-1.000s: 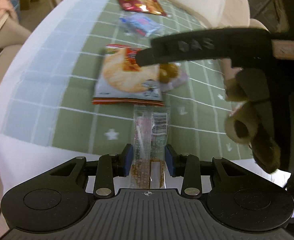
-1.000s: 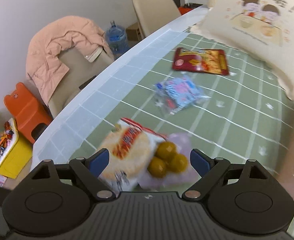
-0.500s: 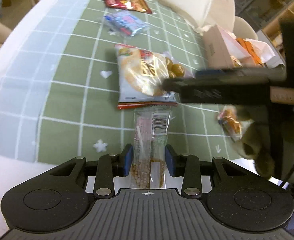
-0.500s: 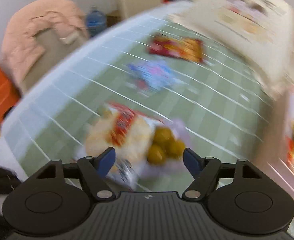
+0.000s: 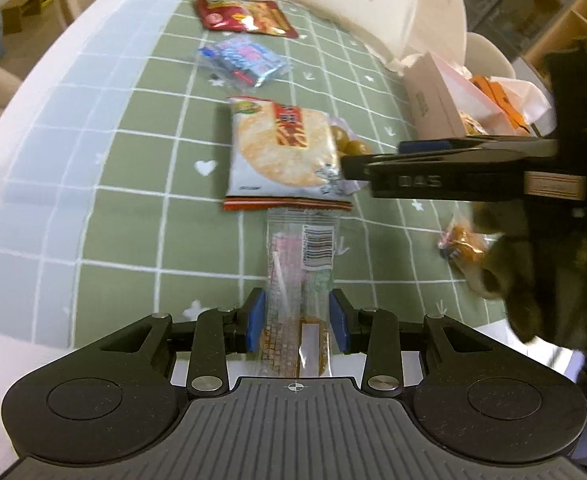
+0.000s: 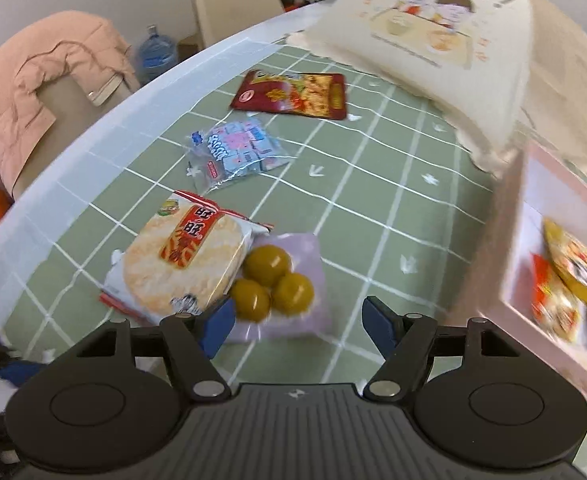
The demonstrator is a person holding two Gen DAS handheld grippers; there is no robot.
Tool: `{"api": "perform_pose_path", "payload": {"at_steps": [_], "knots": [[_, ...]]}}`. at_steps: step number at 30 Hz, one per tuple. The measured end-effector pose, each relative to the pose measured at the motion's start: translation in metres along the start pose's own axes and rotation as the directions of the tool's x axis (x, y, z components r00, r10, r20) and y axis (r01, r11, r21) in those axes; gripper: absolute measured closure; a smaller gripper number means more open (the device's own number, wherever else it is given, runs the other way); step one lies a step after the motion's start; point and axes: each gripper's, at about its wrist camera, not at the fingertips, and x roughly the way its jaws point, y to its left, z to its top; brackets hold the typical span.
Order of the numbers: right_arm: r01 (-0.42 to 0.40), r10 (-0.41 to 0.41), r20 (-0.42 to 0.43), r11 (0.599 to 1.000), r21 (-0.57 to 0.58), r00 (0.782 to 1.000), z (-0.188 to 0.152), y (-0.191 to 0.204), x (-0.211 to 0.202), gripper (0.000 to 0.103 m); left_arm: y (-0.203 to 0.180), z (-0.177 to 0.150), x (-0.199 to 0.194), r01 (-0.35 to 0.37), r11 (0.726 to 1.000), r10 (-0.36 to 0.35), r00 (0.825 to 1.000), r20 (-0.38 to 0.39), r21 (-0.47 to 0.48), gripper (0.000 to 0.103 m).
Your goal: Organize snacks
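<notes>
On right claw (image 5: pixel 377 168), "DAS" lettering, barcoded packet (image 5: pixel 299 280)

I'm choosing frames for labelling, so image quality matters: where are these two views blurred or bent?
Left wrist view: rice cracker packet fairly sharp, table edge bowed by fisheye. Right wrist view: pink box at right is motion-smeared, green-ball pouch clearer.

Snack packets (image 6: pixel 185 264) on checked tablecloth (image 6: pixel 373 208)
</notes>
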Motion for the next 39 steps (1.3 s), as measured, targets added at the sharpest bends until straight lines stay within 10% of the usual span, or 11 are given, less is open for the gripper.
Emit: {"api": "perform_pose_path", "payload": {"at_steps": [6, 17, 25, 32, 39], "knots": [[-0.060, 0.060, 0.023, 0.998, 0.000, 0.998, 0.010, 0.009, 0.017, 0.029, 0.001, -0.009, -0.004, -0.026, 0.999, 0.026, 1.000, -0.005, -0.024, 0.063], [-0.044, 0.041, 0.046, 0.997, 0.066, 0.998, -0.032, -0.041, -0.074, 0.099, -0.053, -0.006, 0.007, 0.067, 0.986, -0.062, 0.998, -0.033, 0.150, 0.064], [0.071, -0.080, 0.042, 0.981, 0.181, 0.996, -0.100, -0.097, -0.112, 0.091, -0.089, -0.004, 0.019, 0.099, 0.973, -0.093, 0.995, -0.041, 0.209, 0.064], [-0.001, -0.006, 0.096, 0.998, 0.070, 0.995, -0.098, -0.044, -0.091, 0.049, -0.061, 0.006, -0.004, -0.030, 0.994, 0.026, 0.999, 0.039, 0.108, 0.064], [-0.058, 0.048, 0.150, 0.996, 0.063, 0.988, -0.072, -0.001, -0.049, 0.047, -0.025, 0.010, -0.032, -0.135, 0.991, 0.136, 0.986, 0.101, -0.015, 0.064]]}}
